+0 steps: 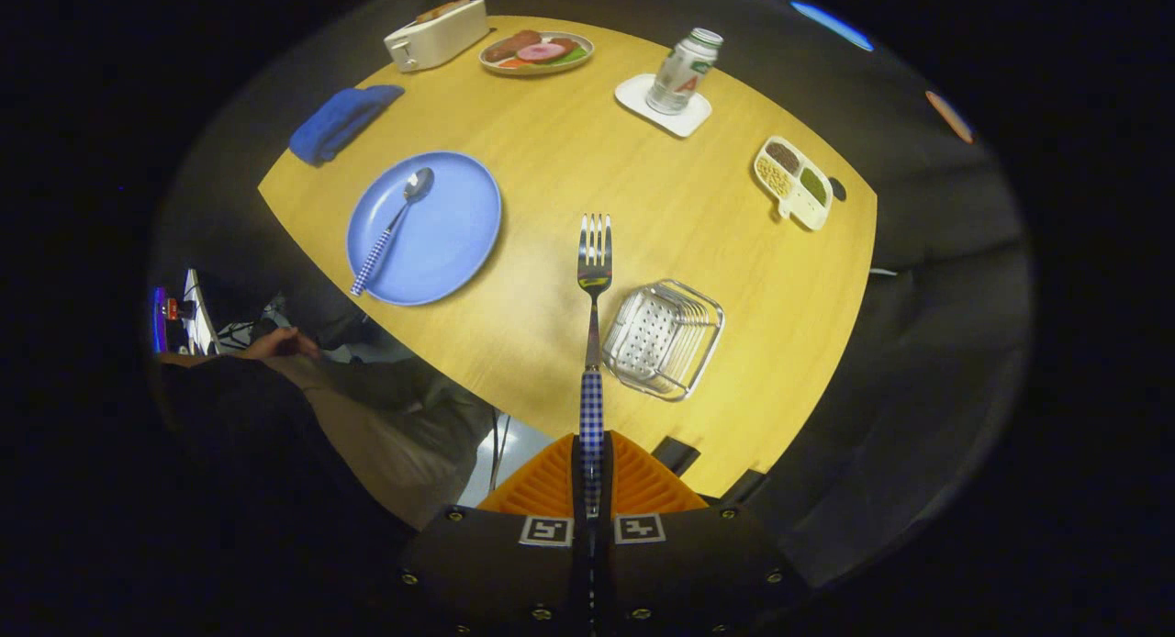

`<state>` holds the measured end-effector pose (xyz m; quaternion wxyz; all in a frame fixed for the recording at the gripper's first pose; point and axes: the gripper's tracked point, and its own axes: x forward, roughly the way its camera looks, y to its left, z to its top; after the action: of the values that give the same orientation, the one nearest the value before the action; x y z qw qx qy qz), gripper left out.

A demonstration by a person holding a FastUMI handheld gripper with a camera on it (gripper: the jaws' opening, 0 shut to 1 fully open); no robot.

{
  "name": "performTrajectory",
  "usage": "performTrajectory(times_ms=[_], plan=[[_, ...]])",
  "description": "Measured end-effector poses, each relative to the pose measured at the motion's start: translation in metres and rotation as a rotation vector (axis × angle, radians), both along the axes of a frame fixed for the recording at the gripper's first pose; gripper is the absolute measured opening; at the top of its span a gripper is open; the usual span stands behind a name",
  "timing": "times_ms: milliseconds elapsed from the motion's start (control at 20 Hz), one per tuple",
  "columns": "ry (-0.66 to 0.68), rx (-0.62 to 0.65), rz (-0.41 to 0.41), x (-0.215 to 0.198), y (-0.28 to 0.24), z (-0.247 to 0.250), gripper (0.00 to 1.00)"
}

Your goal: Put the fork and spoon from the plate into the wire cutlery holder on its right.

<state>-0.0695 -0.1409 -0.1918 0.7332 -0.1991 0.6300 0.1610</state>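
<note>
Between the clenched gripper (pixel 591 463) fingers, the checked-handled fork (pixel 594 279) is held high, tines forward. It should be lowered handle-first into the wire cutlery holder (pixel 663 339) just ahead, rightward.

A steel fork with a blue-checked handle (pixel 594 279) is held upright in the air, tines far. The matching spoon (pixel 393 226) lies on the blue plate (pixel 459 233), left. The empty wire holder (pixel 663 339) stands right.
</note>
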Motion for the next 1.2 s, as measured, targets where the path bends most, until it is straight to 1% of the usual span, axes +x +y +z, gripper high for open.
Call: performTrajectory(times_ms=[150,250,300,450,550,700,850,1100,1200], plan=[[0.038,-0.070,-0.043,-0.006,-0.037,-0.008,0.02],[0.063,-0.060,-0.065,-0.008,-0.039,-0.012,0.02],[0.080,-0.060,-0.060,-0.007,-0.039,-0.013,0.02],[0.124,-0.139,-0.027,-0.001,-0.050,-0.022,0.02],[0.156,-0.161,-0.012,0.004,-0.049,-0.028,0.02],[0.187,-0.214,0.034,0.013,-0.049,-0.036,0.02],[0.207,-0.226,0.058,0.020,-0.044,-0.037,0.02],[0.246,-0.279,0.096,0.027,-0.050,-0.042,0.02],[0.261,-0.292,0.100,0.031,-0.051,-0.046,0.02]])
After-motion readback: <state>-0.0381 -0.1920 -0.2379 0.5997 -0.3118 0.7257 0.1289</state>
